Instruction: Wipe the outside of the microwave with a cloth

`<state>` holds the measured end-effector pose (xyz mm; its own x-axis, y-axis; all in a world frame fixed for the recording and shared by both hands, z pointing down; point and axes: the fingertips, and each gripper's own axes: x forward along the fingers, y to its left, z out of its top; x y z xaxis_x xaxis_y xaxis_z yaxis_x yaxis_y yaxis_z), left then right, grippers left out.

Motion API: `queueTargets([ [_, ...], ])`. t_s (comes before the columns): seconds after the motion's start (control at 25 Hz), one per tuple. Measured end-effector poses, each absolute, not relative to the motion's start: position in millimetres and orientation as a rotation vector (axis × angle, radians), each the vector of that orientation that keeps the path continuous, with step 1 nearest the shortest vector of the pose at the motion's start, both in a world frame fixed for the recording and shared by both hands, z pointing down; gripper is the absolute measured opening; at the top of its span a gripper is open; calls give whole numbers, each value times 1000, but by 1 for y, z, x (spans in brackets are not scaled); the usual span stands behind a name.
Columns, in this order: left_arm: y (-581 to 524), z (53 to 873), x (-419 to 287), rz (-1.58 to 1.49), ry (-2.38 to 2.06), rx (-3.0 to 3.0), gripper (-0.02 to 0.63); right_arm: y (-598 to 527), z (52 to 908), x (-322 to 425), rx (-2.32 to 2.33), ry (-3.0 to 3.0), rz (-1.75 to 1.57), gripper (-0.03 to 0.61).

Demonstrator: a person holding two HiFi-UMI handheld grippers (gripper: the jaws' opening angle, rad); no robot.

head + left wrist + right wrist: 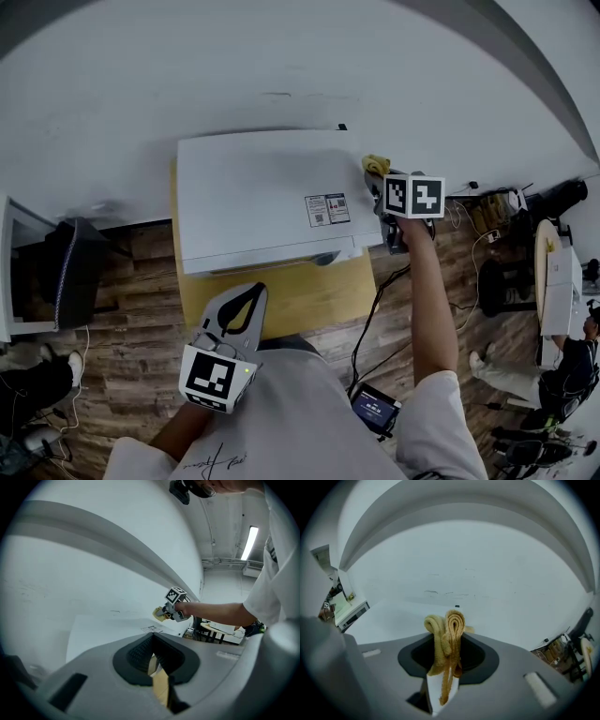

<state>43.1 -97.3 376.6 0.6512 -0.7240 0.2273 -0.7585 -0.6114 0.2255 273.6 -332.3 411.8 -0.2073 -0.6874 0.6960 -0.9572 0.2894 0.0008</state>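
The left gripper (246,306) hangs with jaws together, empty, above the yellow wooden worktop (309,302). Just ahead of it sits the white box-shaped microwave (262,197). The right gripper (382,184) is clamped on a folded yellow terry cloth (376,165), which sticks out ahead of its jaws at the microwave's far right corner.

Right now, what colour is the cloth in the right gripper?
Mustard yellow cloth, clearest in the right gripper view.
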Motion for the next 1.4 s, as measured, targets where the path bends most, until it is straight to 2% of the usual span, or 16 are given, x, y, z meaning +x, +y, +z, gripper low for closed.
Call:
queueTargets([
  [0.56,-97,380,44,184,-1181,2579,-11,-326,444,282,1514,-1786,480,126],
  [1.4,-71,378,6,165,-1226,2555,-11,-310,442,219,1465,-1805,474,126],
])
